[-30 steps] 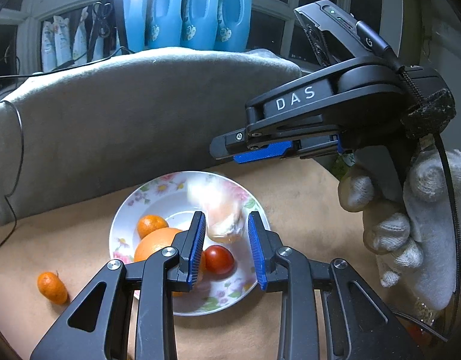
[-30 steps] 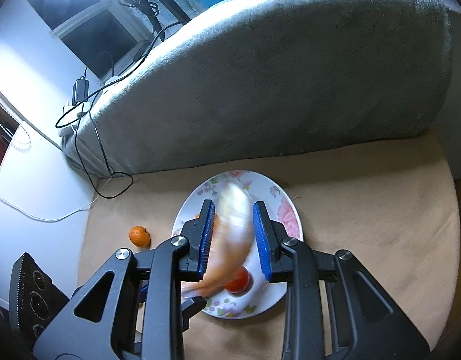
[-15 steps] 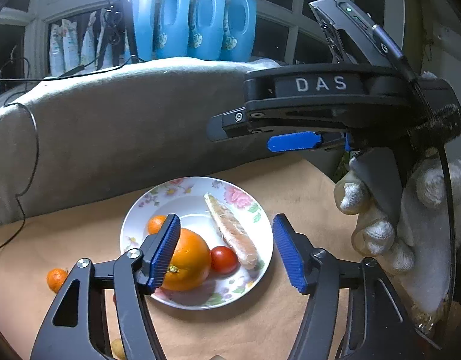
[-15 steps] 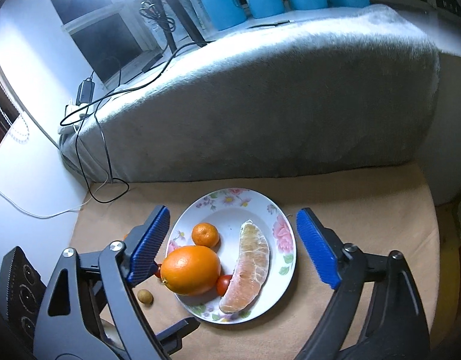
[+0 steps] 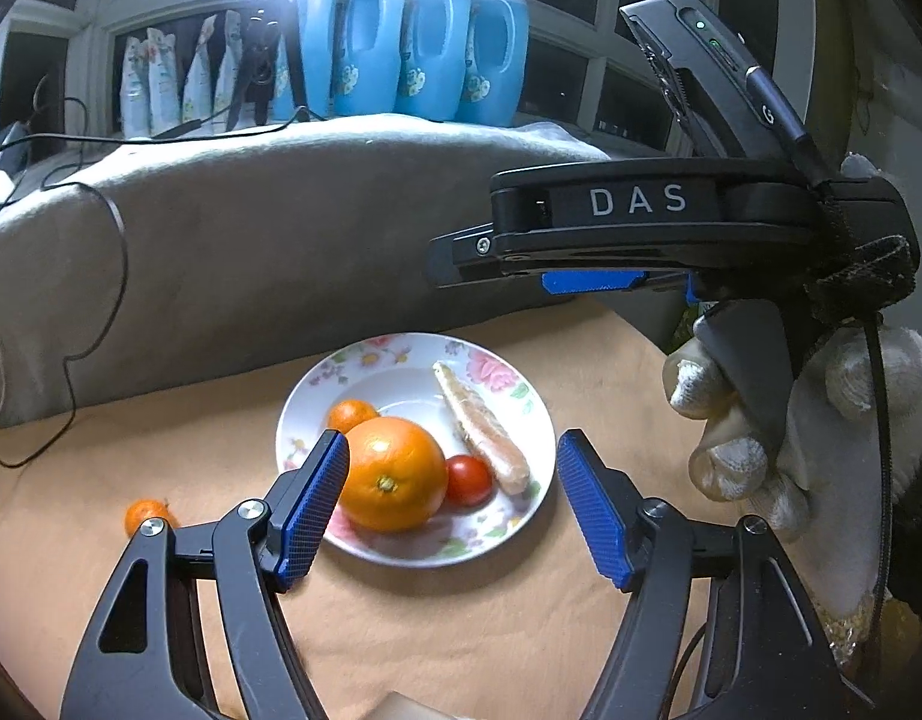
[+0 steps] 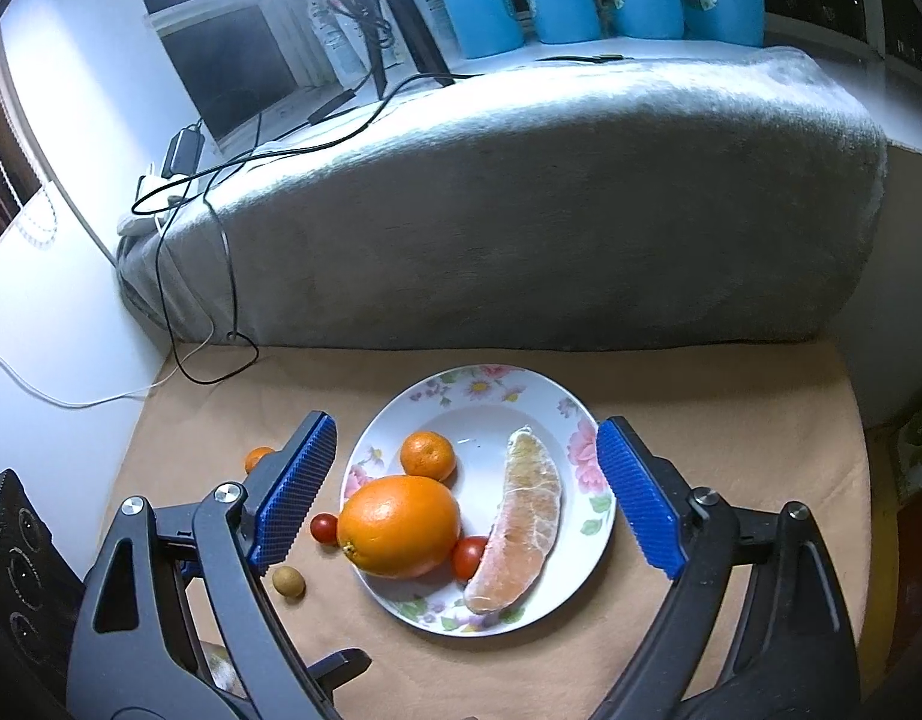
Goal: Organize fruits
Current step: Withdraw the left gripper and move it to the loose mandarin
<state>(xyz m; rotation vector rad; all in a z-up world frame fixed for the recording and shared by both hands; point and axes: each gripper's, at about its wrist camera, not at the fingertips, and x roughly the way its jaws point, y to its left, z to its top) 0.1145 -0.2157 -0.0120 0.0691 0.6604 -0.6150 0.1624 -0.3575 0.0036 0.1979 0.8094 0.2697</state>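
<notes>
Beige cloth [image 6: 700, 420] beside the plate [image 6: 571, 408] bears loose fruit; with both tools [image 6: 466, 492] [image 5: 455, 504] spread and empty, approach the cherry tomato [image 6: 324, 528] low, pinching gently.

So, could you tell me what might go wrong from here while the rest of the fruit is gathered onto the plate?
1. The large orange sits near the plate rim's left edge; a nudge from a gripper reaching past it could roll it off.
2. The loose cherry tomato and the small brown fruit on the cloth are small and round, so they may slip or roll when pinched.
3. The pomelo segment looks soft; pushing more fruit in could squash it.
</notes>
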